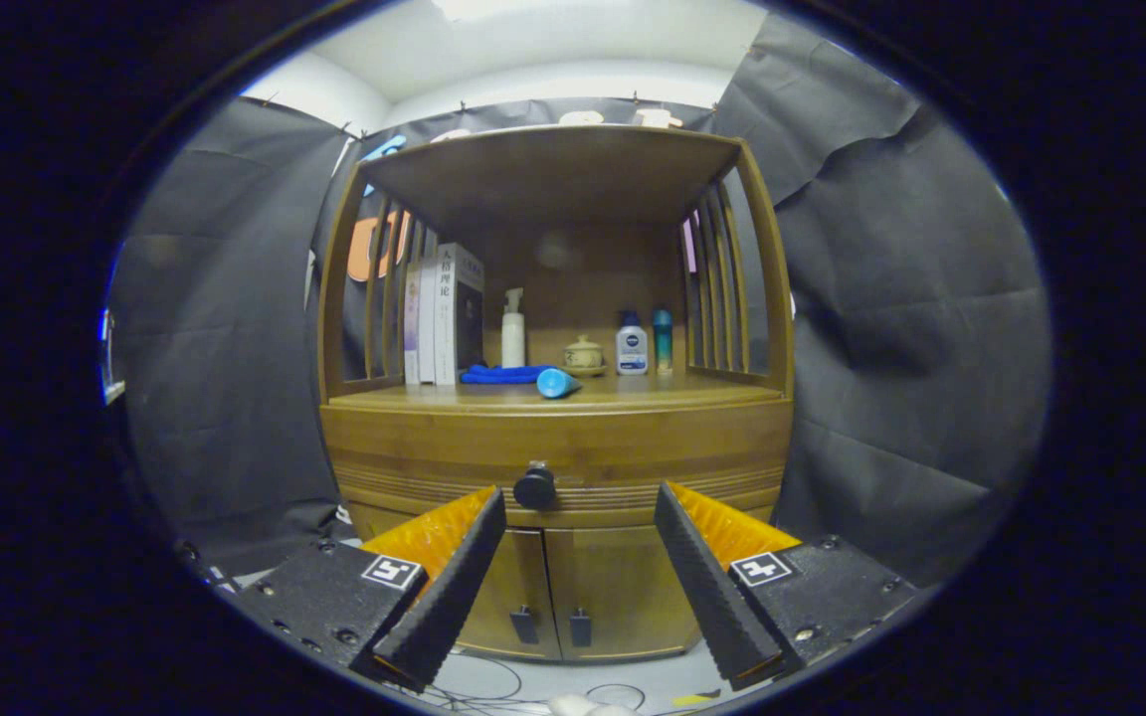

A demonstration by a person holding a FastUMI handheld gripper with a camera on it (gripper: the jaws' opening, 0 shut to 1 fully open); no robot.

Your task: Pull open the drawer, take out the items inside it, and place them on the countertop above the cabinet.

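A: So, how is the gripper (pixel 580 497) held?

B: It is held level and pointed straight at a wooden cabinet (pixel 555 438). Its two black ribbed fingers (pixel 454 587) are spread wide apart, and nothing is gripped between them. Orange plastic is seen along their outer sides.

A: And where is the drawer (pixel 558 457)?

B: It is found just ahead of the fingers, across the front of the cabinet, and it is seen closed. Its round black knob (pixel 534 488) sits between the fingertips, closer to the left one, and is not touched.

A: What is kept on the countertop (pixel 623 391) above it?

B: Upright books (pixel 444 313) are stood at the far left. A white spray bottle (pixel 513 328), a small lidded pot (pixel 583 354), a white bottle with a blue cap (pixel 632 344) and a slim teal bottle (pixel 664 340) are lined up along the back. A blue cloth (pixel 503 374) is laid nearer the front, with a light blue tube (pixel 557 382) lying on its side just to its right.

A: And the room?

B: Two small doors (pixel 553 592) are set below the drawer. Black cloth (pixel 891 328) is hung on both sides, and cables (pixel 493 686) are strewn on the pale floor (pixel 633 686) close by.
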